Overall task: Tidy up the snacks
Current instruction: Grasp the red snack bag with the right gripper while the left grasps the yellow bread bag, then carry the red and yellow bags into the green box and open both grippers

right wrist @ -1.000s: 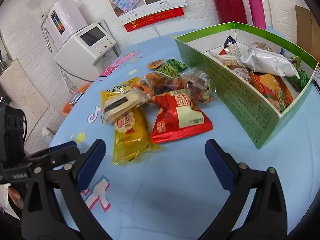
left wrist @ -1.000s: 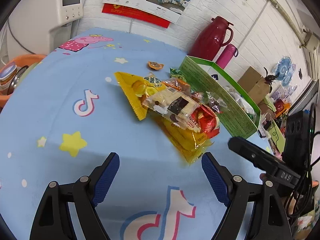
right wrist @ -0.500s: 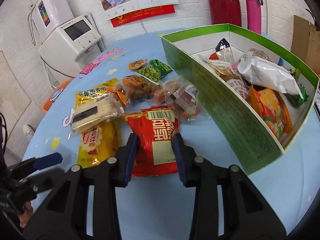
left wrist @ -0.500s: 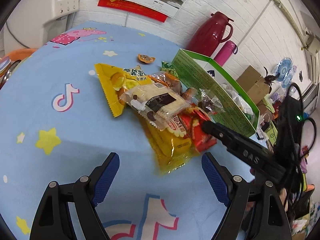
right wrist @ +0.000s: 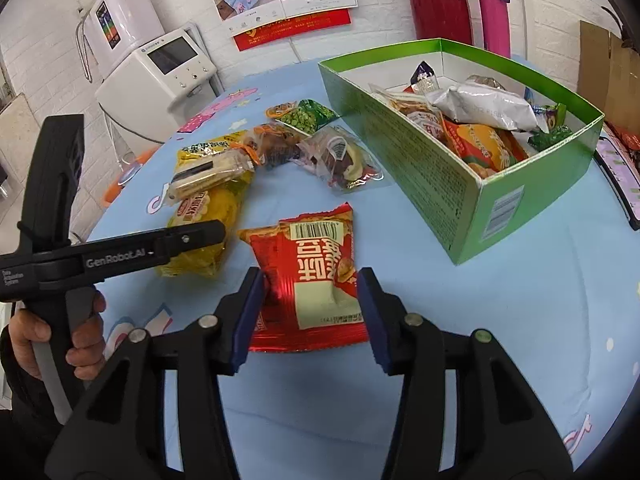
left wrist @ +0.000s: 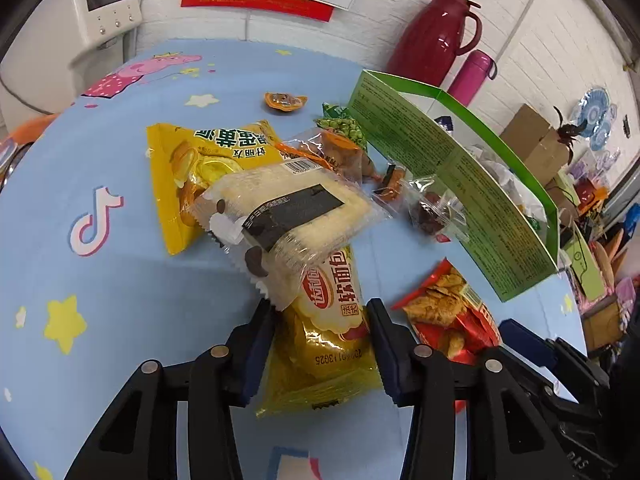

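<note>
My left gripper (left wrist: 320,316) is shut on the near end of a yellow soft-bread packet (left wrist: 332,344), which lies partly under a clear-wrapped cake with a black label (left wrist: 288,212). In the right wrist view the same packet (right wrist: 212,216) sits under the left gripper's finger (right wrist: 192,236). My right gripper (right wrist: 310,292) is shut on a red snack packet (right wrist: 316,264), which lies apart from the pile on the blue cloth. The green box (right wrist: 440,184), right of the pile, holds several packets. Its long wall (left wrist: 460,184) shows in the left wrist view.
A yellow egg-roll bag (left wrist: 208,152), a green pea packet (left wrist: 344,126), an orange jelly (left wrist: 284,101) and a clear sweets bag (left wrist: 432,212) lie loose. A red thermos (left wrist: 432,36) and pink bottle (left wrist: 472,72) stand behind the box. A hand (right wrist: 80,328) holds the left gripper.
Both grippers went from wide open to shut. The right one closed on the red packet and drew it back from the pile. The left one moved in and closed on the yellow bread packet.
</note>
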### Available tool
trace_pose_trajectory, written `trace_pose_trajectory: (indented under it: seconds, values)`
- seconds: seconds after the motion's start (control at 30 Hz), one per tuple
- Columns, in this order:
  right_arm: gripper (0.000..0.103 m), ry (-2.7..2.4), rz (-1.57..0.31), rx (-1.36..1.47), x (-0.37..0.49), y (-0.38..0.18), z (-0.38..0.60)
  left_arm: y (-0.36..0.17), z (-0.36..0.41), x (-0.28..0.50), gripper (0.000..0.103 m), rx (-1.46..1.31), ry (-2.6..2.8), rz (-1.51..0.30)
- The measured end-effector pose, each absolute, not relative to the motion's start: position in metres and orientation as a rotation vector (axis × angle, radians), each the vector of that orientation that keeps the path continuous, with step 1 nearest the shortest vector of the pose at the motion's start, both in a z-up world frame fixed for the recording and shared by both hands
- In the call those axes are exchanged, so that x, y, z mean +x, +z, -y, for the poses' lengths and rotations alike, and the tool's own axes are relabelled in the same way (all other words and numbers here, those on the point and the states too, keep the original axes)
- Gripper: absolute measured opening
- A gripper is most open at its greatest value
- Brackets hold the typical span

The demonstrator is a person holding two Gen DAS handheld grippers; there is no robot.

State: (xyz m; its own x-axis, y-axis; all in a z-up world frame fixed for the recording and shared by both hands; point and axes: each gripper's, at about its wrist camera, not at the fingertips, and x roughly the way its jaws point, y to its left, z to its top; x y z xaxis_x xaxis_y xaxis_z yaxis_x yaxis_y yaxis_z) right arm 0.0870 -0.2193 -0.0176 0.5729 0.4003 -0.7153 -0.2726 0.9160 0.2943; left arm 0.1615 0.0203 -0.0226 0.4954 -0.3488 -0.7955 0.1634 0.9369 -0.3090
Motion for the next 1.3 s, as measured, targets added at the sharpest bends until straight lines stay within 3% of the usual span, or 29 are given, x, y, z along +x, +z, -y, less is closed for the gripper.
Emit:
trace_pose_trajectory:
  seconds: [0.1,0.27,0.43,0.5,0.53,0.57,0.9,1.3]
  values:
    - [0.060,0.407,-0.878,0.150,0.087,-0.020,0.219,-0.021,-0.027,0.148,0.047,-0.193,-0.328,-1.020]
    - [0.060,0.392,-0.886,0.120,0.093,-0.022,0.213,-0.017,-0.024,0.147,0.053,-0.167,-0.296,-0.995]
    - [0.060,0.401,-0.885,0.120,0.097,-0.027,0.213,-0.026,-0.016,0.148,0.051,-0.129,-0.305,-1.012]
    - [0.056,0.406,-0.875,0.120,0.094,-0.025,0.213,-0.025,-0.013,0.142,0.043,-0.090,-0.305,-0.993]
    - [0.040,0.426,-0.870,0.131,0.092,-0.023,0.214,-0.024,-0.013,0.138,0.042,-0.098,-0.325,-0.996]
    - [0.039,0.424,-0.871,0.128,0.089,-0.020,0.213,-0.021,-0.014,0.135,0.040,-0.113,-0.348,-1.001]
    - [0.037,0.439,-0.773,0.161,0.068,0.021,0.225,0.040,0.002,0.107,0.039,-0.066,-0.467,-0.854]
    - [0.037,0.299,-0.609,0.157,0.106,0.078,0.273,0.083,0.053,0.172,0.039,-0.058,-0.520,-0.801]
